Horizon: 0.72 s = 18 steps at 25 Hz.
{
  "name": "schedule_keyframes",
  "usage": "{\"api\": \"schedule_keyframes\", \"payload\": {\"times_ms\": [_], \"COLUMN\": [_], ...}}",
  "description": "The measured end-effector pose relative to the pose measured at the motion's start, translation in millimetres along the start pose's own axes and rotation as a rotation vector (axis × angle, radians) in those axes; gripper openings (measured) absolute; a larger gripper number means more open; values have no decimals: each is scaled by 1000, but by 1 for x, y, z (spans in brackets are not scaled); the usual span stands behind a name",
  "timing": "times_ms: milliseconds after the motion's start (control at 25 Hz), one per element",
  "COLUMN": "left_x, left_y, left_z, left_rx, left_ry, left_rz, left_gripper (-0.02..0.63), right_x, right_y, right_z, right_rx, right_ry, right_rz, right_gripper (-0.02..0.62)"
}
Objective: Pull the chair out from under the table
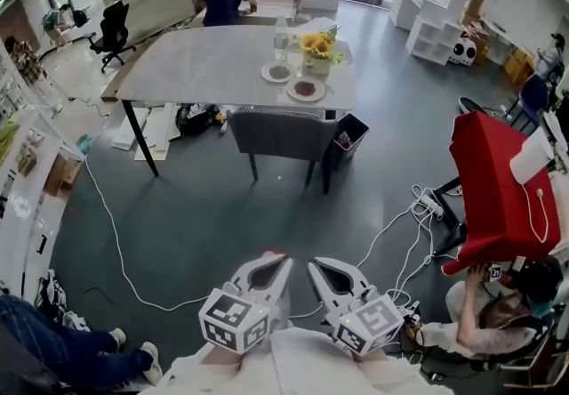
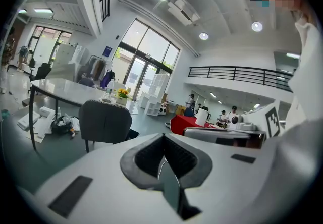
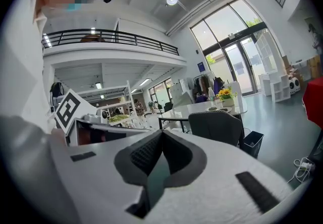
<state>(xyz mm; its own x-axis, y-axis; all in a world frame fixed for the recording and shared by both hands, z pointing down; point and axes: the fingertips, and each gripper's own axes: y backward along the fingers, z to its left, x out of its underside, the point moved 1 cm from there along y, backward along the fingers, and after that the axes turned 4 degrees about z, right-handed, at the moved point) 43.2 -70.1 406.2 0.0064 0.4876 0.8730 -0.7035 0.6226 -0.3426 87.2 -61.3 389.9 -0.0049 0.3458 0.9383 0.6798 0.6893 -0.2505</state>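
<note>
L tool (image 1: 281, 258), R tool (image 1: 314, 263) closed, empty, chair (image 1: 283, 133) under table (image 1: 204, 68), far ahead

I had open floor (image 1: 213, 206) ahead of me right up to the chair (image 1: 283, 133). A white cable (image 1: 108, 229) crossed it on the left and tangled cables (image 1: 416, 211) on the right. A black bin (image 1: 351, 133) stood just beside the chair.

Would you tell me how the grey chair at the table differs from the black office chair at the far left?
The grey chair is tucked in at the near edge of the table; the black office chair stands apart from it, at the far left. The grey chair has straight legs; the black one has a splayed base. Both are unoccupied.
</note>
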Motion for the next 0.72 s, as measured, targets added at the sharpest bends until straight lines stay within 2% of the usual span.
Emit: {"api": "schedule_keyframes", "payload": {"times_ms": [280, 720], "left_x": [-39, -123], "left_y": [-40, -96], "left_z": [55, 145], "left_rx": [7, 44], "left_ry": [-13, -26], "left_rz": [0, -8], "left_gripper": [14, 14], "right_x": [-27, -92], "right_y": [-60, -164], "right_z": [-41, -99], "right_rx": [14, 36], "right_ry": [18, 38], "right_rz": [-8, -41], "right_gripper": [3, 3]}}
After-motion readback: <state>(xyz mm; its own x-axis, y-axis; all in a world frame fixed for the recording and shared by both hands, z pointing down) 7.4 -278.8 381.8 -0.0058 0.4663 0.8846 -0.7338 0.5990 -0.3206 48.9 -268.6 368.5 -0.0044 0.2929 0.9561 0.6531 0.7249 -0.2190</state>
